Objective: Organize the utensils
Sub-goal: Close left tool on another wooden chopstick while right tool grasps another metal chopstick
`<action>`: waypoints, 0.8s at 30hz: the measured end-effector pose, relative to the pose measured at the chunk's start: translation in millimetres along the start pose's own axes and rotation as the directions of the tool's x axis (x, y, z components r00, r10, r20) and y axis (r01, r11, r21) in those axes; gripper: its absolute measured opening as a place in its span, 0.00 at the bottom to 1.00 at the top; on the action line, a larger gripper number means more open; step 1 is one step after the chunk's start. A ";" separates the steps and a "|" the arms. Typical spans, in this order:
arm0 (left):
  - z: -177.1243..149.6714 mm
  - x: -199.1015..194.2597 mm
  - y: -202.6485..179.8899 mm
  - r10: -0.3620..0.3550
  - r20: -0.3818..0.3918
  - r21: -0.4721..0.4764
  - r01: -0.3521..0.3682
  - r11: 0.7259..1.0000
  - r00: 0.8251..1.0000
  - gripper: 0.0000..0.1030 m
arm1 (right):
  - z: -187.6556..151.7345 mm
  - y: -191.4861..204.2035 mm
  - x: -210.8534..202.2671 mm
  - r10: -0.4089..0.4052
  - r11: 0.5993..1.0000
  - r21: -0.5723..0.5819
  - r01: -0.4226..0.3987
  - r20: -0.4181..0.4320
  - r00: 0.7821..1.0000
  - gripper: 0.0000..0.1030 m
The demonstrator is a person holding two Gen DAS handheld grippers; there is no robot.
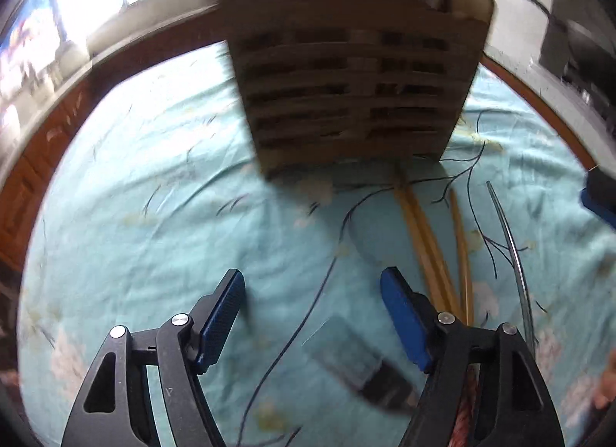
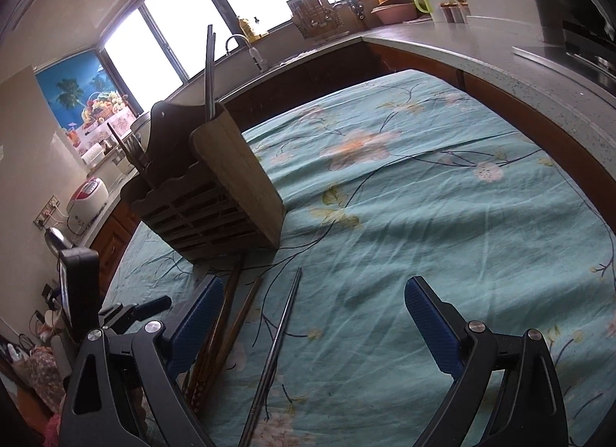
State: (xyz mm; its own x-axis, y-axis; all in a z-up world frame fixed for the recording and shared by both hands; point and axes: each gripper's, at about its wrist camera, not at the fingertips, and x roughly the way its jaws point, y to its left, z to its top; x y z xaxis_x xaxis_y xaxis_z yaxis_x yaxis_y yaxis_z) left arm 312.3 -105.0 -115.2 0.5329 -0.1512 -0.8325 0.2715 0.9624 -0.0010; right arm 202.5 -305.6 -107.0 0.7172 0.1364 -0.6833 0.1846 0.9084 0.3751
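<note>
Chopsticks (image 2: 231, 316) on cloth beside left finger of wide-open, empty right tool (image 2: 313, 325)

Floral tablecloth (image 2: 442, 216), wooden holder (image 2: 215, 208), chopsticks (image 2: 231, 316)

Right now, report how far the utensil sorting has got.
Done: metal chopsticks and dark utensils already stand in the wooden holder. In hand: nothing; the left claw and right claw are both open and empty. Left: wooden chopsticks and a metal chopstick lying on the tablecloth.
</note>
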 end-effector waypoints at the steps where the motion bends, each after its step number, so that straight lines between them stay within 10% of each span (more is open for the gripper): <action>1: -1.5 -3.7 7.5 -0.016 0.004 -0.029 0.016 0.999 1.000 0.68 | -0.4 2.2 2.0 -0.001 1.000 -0.011 0.001 -0.004 1.000 0.93; 4: 2.2 -12.1 24.2 -0.085 0.025 -0.108 0.087 0.990 0.996 0.68 | -2.1 10.9 10.4 -0.026 0.998 -0.061 0.024 -0.023 0.999 0.81; 9: 13.9 -20.0 21.2 -0.113 0.058 -0.089 0.118 0.989 0.992 0.68 | -5.1 22.8 40.9 -0.081 0.990 -0.123 0.066 -0.116 0.990 0.31; 24: 45.8 19.7 -27.9 -0.063 0.002 0.079 0.063 0.995 0.998 0.69 | -8.6 10.8 47.4 -0.189 0.961 -0.235 0.149 -0.159 0.969 0.07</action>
State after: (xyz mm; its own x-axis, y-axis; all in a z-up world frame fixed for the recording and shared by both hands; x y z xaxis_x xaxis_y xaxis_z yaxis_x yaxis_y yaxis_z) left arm 351.8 -145.1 -106.1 0.5168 -0.2120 -0.8295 0.3671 0.9301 -0.0091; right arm 232.7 -286.0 -140.6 0.5532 0.0232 -0.8327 0.1267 0.9856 0.1116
